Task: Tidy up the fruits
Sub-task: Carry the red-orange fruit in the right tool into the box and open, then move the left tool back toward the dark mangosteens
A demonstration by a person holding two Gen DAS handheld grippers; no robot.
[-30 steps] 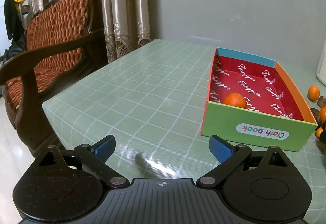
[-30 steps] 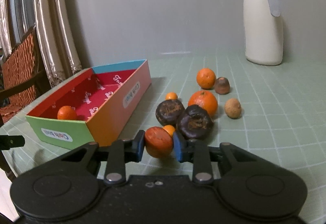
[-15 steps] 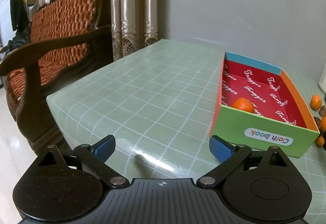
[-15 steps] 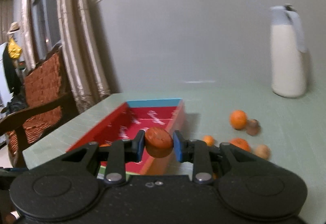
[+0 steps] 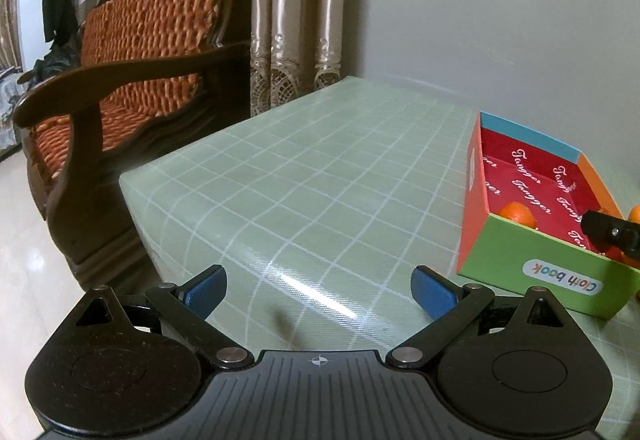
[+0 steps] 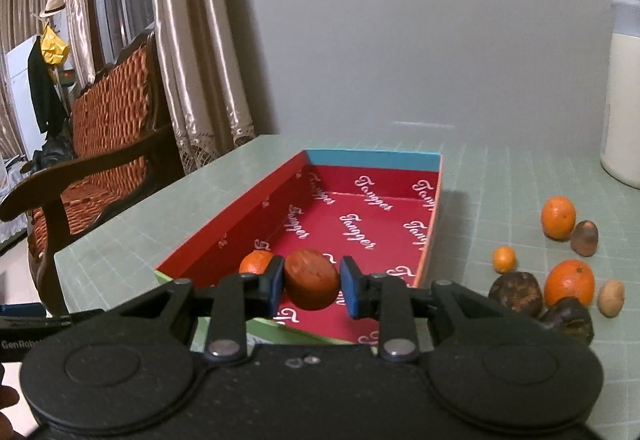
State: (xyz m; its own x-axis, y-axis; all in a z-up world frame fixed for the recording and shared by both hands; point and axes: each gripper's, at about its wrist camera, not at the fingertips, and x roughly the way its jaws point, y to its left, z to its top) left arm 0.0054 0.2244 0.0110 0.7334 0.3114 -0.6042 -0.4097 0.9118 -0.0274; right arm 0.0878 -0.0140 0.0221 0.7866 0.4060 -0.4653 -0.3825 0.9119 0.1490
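Note:
My right gripper [image 6: 312, 285] is shut on a reddish-orange fruit [image 6: 311, 284] and holds it over the near end of the red-lined box [image 6: 372, 160]. One orange [image 6: 256, 262] lies in the box's near left corner; it also shows in the left wrist view [image 5: 518, 214]. Loose oranges [image 6: 558, 217] [image 6: 569, 282], a small one [image 6: 503, 259] and dark fruits [image 6: 516, 293] lie on the table right of the box. My left gripper [image 5: 319, 290] is open and empty over the table, left of the box [image 5: 532, 260].
A cream jug [image 6: 622, 96] stands at the back right. A wooden armchair [image 5: 132, 88] with an orange cushion stands off the table's left edge, by curtains [image 5: 296, 12]. The table has a green checked cloth [image 5: 320, 176].
My right gripper has lifted the reddish fruit off the table and carried it left over the box. My left gripper has shifted left, away from the box.

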